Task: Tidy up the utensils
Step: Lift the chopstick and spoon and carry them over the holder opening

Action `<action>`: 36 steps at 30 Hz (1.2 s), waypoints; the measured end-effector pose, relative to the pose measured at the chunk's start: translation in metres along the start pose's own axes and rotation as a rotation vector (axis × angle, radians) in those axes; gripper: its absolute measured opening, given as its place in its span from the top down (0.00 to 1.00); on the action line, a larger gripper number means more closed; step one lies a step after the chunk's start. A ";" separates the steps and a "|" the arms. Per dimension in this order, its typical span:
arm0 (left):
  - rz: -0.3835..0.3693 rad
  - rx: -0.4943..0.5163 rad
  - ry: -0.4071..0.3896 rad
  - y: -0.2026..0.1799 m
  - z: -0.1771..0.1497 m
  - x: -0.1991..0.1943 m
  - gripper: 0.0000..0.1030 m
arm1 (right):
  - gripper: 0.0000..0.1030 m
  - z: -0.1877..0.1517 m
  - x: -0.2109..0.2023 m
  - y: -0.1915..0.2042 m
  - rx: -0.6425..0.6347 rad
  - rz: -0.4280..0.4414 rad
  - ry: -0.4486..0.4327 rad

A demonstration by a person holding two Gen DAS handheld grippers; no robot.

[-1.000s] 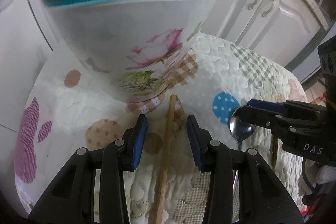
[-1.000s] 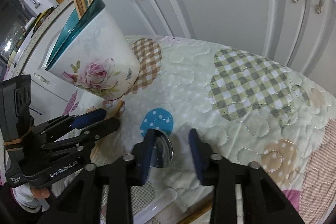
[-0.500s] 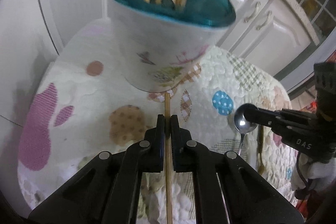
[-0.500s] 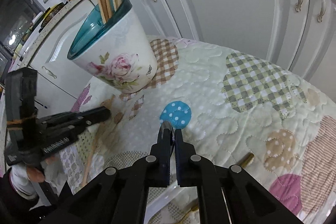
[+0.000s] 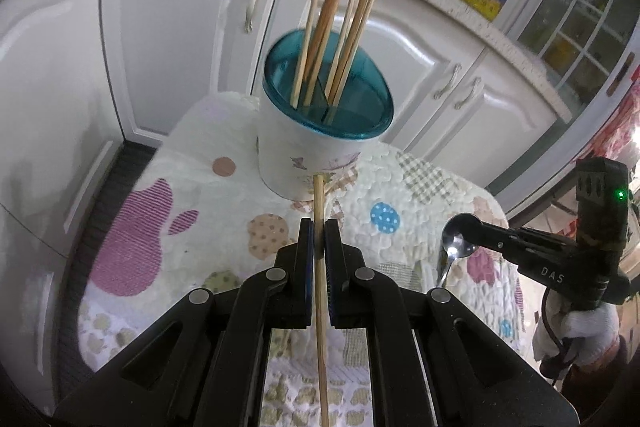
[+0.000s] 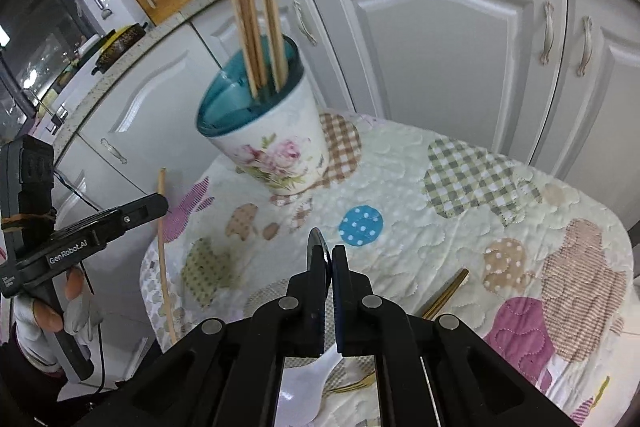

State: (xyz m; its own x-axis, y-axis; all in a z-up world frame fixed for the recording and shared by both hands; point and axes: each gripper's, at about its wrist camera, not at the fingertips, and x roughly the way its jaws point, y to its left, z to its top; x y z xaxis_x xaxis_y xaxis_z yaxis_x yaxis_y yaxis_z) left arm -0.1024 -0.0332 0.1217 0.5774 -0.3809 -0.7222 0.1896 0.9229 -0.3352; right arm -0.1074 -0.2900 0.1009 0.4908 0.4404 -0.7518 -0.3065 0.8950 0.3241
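A white floral utensil holder (image 5: 308,155) with a teal insert stands at the back of the quilted table, with several wooden chopsticks (image 5: 340,27) upright in it; it also shows in the right wrist view (image 6: 276,147). My left gripper (image 5: 319,231) is shut on a wooden chopstick (image 5: 320,307), lifted above the table in front of the holder. My right gripper (image 6: 328,259) is shut on a metal spoon (image 5: 456,243), held above the table to the right.
The table has a patchwork quilt cover (image 6: 460,187). A gold utensil handle (image 6: 448,291), a gold fork (image 6: 356,383) and a white utensil (image 6: 308,391) lie near the front. White cabinet doors (image 6: 440,47) stand behind the table.
Both grippers closed, the left on the chopstick and the right on the spoon. Both then rose and pulled back from the holder, lifting the utensils off the table.
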 end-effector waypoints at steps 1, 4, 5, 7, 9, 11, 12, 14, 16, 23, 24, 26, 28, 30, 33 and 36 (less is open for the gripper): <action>-0.001 -0.001 -0.010 0.002 0.000 -0.007 0.96 | 0.97 0.000 -0.003 0.002 -0.003 0.001 -0.006; -0.009 -0.009 -0.038 0.005 0.001 -0.025 0.96 | 0.97 0.003 -0.014 0.011 -0.022 -0.002 -0.033; -0.012 -0.011 -0.053 0.006 0.002 -0.033 0.96 | 0.97 0.005 -0.018 0.014 -0.027 -0.002 -0.040; -0.016 -0.010 -0.072 0.008 0.002 -0.046 0.96 | 0.97 0.008 -0.028 0.021 -0.040 0.001 -0.062; -0.018 -0.005 -0.096 0.009 0.005 -0.060 0.96 | 0.97 0.012 -0.034 0.027 -0.052 -0.001 -0.078; -0.018 -0.001 -0.118 0.009 0.008 -0.072 0.96 | 0.97 0.016 -0.040 0.031 -0.060 0.000 -0.093; -0.018 0.001 -0.131 0.009 0.011 -0.078 0.96 | 0.97 0.019 -0.044 0.033 -0.062 0.001 -0.105; -0.019 0.003 -0.159 0.009 0.018 -0.090 0.96 | 0.97 0.025 -0.049 0.036 -0.063 0.001 -0.124; -0.025 0.002 -0.187 0.009 0.027 -0.103 0.96 | 0.97 0.033 -0.055 0.038 -0.067 0.002 -0.142; -0.012 0.029 -0.320 0.003 0.078 -0.141 0.96 | 0.97 0.074 -0.077 0.051 -0.080 -0.025 -0.223; -0.009 0.032 -0.341 0.002 0.089 -0.145 0.96 | 0.97 0.079 -0.078 0.052 -0.080 -0.031 -0.229; -0.006 0.035 -0.369 0.000 0.104 -0.149 0.96 | 0.97 0.091 -0.079 0.053 -0.082 -0.049 -0.242; -0.006 0.043 -0.389 -0.002 0.119 -0.151 0.96 | 0.97 0.105 -0.078 0.054 -0.086 -0.080 -0.257; 0.002 0.053 -0.408 -0.005 0.135 -0.151 0.96 | 0.97 0.118 -0.077 0.055 -0.088 -0.104 -0.268; 0.008 0.060 -0.417 -0.008 0.155 -0.141 0.96 | 0.97 0.138 -0.070 0.054 -0.083 -0.146 -0.294; 0.032 0.074 -0.418 -0.013 0.169 -0.123 0.96 | 0.97 0.155 -0.060 0.052 -0.073 -0.170 -0.310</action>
State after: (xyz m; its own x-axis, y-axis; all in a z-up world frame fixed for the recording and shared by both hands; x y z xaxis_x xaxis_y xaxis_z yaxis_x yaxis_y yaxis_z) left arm -0.0418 0.0112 0.3165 0.8533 -0.3104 -0.4191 0.2141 0.9412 -0.2613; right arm -0.0264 -0.2587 0.2517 0.7607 0.2960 -0.5777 -0.2507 0.9549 0.1590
